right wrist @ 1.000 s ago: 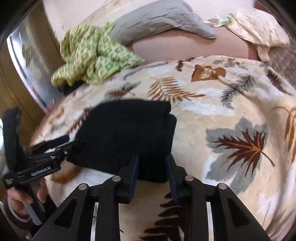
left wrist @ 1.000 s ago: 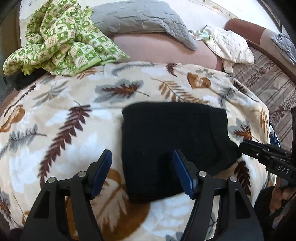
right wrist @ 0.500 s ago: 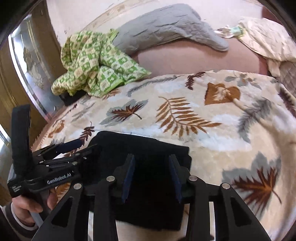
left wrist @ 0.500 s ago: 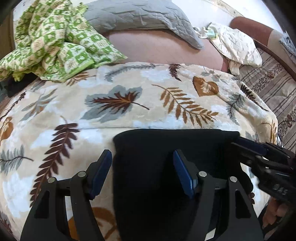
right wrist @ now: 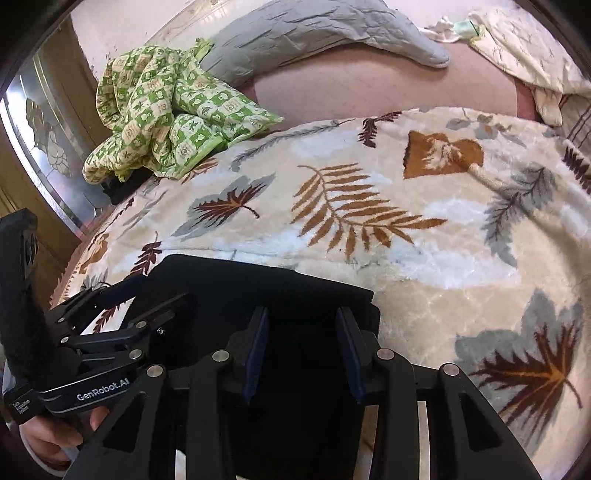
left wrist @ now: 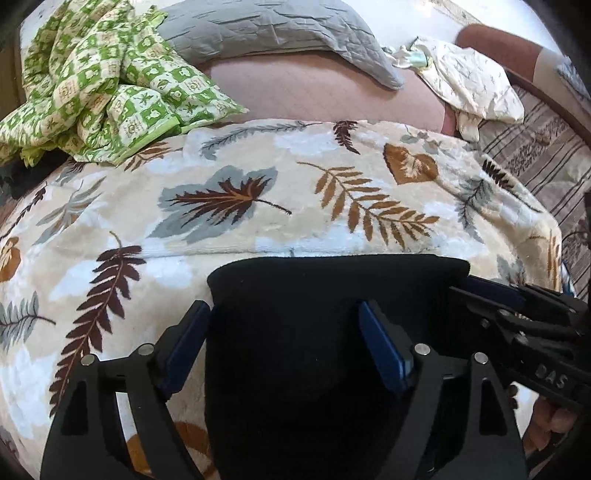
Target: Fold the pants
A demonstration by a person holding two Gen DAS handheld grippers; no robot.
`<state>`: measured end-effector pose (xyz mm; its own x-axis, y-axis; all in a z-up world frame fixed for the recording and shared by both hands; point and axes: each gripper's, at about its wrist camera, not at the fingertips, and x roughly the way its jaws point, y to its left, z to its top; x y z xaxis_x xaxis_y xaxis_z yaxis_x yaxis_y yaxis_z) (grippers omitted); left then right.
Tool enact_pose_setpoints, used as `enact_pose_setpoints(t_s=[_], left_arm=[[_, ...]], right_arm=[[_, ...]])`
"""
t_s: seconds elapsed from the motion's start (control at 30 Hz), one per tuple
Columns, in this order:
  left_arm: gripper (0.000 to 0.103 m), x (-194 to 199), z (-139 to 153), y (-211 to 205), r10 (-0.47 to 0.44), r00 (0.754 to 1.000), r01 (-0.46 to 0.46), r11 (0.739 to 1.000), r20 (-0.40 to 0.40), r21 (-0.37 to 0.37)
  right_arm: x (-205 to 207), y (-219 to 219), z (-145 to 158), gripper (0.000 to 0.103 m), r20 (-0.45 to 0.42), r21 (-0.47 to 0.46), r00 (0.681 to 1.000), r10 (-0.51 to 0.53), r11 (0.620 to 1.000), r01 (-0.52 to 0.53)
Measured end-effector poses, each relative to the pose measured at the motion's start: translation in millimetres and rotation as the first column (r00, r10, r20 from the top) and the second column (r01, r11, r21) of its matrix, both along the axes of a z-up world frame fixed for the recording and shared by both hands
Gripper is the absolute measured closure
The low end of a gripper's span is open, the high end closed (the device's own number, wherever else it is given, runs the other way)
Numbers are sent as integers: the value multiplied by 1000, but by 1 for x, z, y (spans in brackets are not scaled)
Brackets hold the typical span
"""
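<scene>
Where both grippers gape over black pants (left wrist: 314,332) — mirror (right wrist: 48,155) (right view only), leaf blanket (left wrist: 258,206).

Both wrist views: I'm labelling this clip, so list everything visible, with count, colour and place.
Folded black fabric pants: one, black, near edge of blanket.
Leaf-print plush blanket: one, cream with brown and grey leaves, under pants.
Green checked cloth: one, green and cream, crumpled, far left.
Grey quilted pillow: one, grey, far side.
Cream printed cloth: one, cream, far right.
Left tool: black, blue pads, open, straddling pants.
Right tool: black, blue pads, open over pants.
</scene>
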<state>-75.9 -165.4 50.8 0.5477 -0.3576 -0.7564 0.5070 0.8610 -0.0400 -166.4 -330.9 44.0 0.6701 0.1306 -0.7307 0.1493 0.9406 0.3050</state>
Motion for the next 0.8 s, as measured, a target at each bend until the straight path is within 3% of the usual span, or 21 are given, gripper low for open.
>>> enact_pose_setpoints(t_s=[0.2,0.37,0.57,0.63,0.7,0.8], left_arm=[[21,-22,13,21,18,1000,-18,999,7,-45],[21,-40,-7,23,-1,1000,1,1000,-30,-3],[21,-53,3,33,-8,1000,8,1000,-11,8],[20,-54,16,40,-4,1000,4,1000,24,10],[20,-52,24,45,-11,999,11,1000,36,7],[20,-48,31,52,0,999,-2,1000,53,23]], right_arm=[[-42,24,26,63,47,-66,998,49,997,-46],[-61,31,2,63,-21,-98,998,57,993,-59],[-75,22,9,56,37,-46,999,9,999,-7],[-78,18,22,49,69,-61,998,-8,998,13],[-78,15,29,29,97,-51,995,-22,998,27],[-75,8,34,26,128,-33,991,-42,998,47]])
